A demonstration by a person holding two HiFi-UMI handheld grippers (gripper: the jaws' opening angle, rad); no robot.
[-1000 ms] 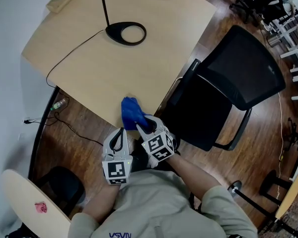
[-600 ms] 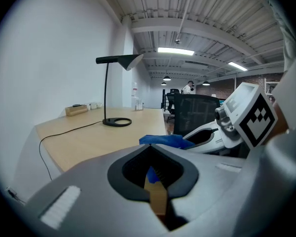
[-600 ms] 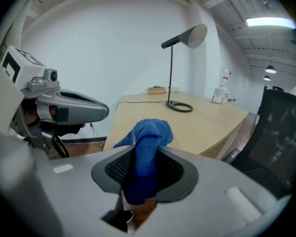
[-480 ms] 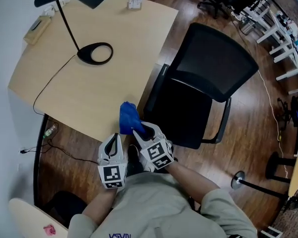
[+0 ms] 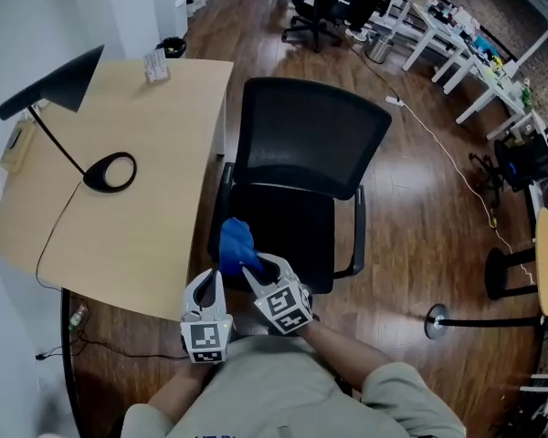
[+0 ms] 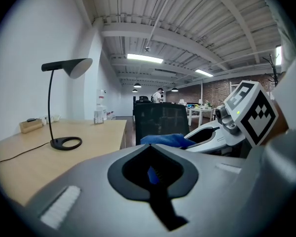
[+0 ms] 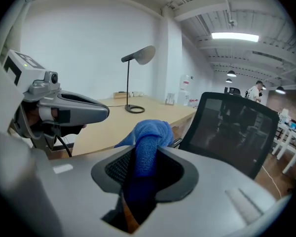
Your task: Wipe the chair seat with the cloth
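Observation:
The black office chair's seat (image 5: 297, 231) lies straight ahead of me, with its mesh backrest (image 5: 312, 144) beyond. A crumpled blue cloth (image 5: 237, 241) hangs over the seat's front left corner. My right gripper (image 5: 254, 265) is shut on the blue cloth (image 7: 149, 132), and its jaws have just been closing tighter on it. In the right gripper view the chair's backrest (image 7: 232, 127) stands to the right. My left gripper (image 5: 207, 287) sits just left of the right one, over the desk's near edge, shut and empty. The left gripper view shows the cloth (image 6: 164, 139) and the right gripper (image 6: 209, 135) ahead.
A light wooden desk (image 5: 151, 190) stands against the chair's left side and carries a black lamp (image 5: 108, 172) with its cable. The chair's right armrest (image 5: 357, 237) sticks up. On the wooden floor to the right are a round stand base (image 5: 436, 321), white tables and other chairs.
Both grippers have swung from the desk's edge over to the chair, the right one carrying the blue cloth. The chair now sits straight ahead instead of off to the right.

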